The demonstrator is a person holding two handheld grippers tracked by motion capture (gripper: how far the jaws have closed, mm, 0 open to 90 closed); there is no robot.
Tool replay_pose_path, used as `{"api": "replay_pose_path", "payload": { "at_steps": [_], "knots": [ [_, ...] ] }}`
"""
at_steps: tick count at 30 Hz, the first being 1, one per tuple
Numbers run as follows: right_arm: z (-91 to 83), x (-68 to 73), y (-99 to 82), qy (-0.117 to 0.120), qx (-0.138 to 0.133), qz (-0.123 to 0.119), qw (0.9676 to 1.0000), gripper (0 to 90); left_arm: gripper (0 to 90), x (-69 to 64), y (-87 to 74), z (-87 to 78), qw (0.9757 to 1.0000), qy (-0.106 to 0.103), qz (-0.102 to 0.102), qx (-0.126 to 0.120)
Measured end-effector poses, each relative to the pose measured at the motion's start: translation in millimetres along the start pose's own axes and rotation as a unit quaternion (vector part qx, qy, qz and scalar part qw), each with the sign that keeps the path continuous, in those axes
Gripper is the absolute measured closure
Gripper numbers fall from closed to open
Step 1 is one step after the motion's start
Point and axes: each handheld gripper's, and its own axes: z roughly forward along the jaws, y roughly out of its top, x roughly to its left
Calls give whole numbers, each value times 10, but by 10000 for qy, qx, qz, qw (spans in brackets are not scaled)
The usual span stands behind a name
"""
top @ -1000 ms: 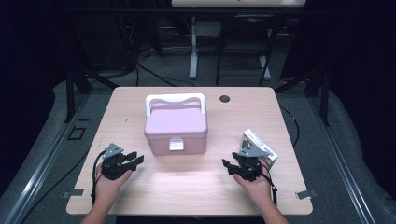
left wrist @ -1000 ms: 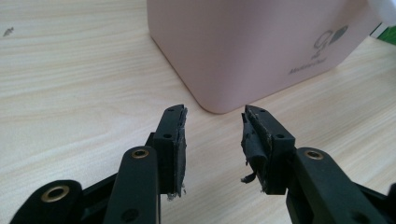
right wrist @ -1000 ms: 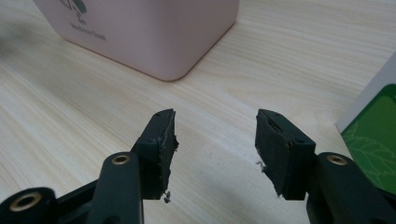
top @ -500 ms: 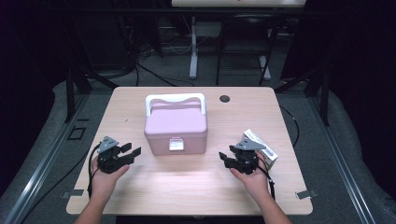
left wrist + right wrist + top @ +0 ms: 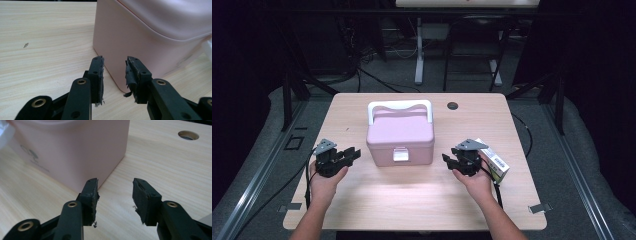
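1. The pink box [image 5: 400, 137] sits closed in the centre of the high view, on the wooden table [image 5: 412, 200], its white handle [image 5: 399, 106] folded back along the far edge and a small latch [image 5: 400, 154] in the middle of the near face.
2. It looks like hard, smooth plastic: stiff, probably light unless full, and likely slippery on its flat sides.
3. I judge the handle or the latch tab the better holds; the rounded lower corners, seen large in both gripper views, offer the pads little to bite on.
4. The left gripper [image 5: 343, 155] hovers at the lower left of the box with its jaws apart and nothing between them; in the left gripper view [image 5: 113, 75] they frame the box's near corner without touching it. They have just been closing.
5. The right gripper [image 5: 454, 161] hovers at the lower right, jaws also apart and empty; in the right gripper view [image 5: 115, 195] the box corner stands just beyond the left pad. These jaws too have just been closing.
6. A small white carton [image 5: 493, 161] lies by the right hand, towards the right edge of the table.
7. Compared with a second ago, both hands sit closer to the box; the box and carton have not moved.
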Motion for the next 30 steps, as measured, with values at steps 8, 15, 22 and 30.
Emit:
{"api": "replay_pose_path", "payload": {
  "at_steps": [8, 15, 22, 30],
  "knots": [
    [85, -18, 120, -73, -70, 74, 9999, 667, 780, -64, 62, 108, 10000, 9, -18, 55],
    [102, -5, 176, -123, -113, 43, 9999, 772, 867, -78, 85, 144, 9997, -2, 41, 224],
    [182, 10, 266, -79, -69, -11, 9999, 863, 897, -132, 143, 242, 9996, -145, 55, 234],
    [263, 120, 328, -23, -73, -107, 9999, 873, 898, -171, 142, 268, 9996, -96, 114, 221]
  ]
}}
